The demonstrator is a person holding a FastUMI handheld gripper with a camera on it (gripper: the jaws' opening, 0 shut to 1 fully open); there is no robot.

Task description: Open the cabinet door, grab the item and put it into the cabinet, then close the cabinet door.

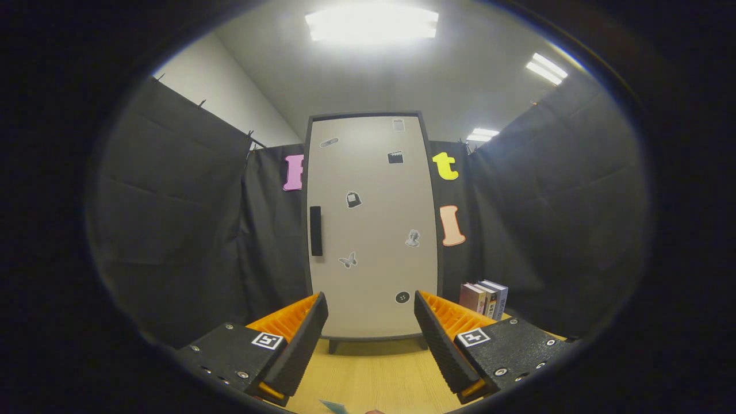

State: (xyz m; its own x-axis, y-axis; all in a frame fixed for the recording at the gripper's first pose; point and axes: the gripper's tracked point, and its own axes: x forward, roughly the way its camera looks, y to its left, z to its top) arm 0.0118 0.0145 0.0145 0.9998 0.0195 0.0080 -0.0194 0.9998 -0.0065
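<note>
Cabinet (372, 230) stands upright straight beyond my gripper (371, 328), door shut, its tall black handle (315, 230) on the left edge, so I must reach up and left; books (484, 298) wait to its right, stickers unreadable, my fingers spread wide, holding nothing.

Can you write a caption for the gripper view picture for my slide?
Open gripper faces the closed cabinet door, books standing beside it.

Nothing legible: the book (484, 298) spines and cabinet door (372, 224) stickers are too small to read.
</note>
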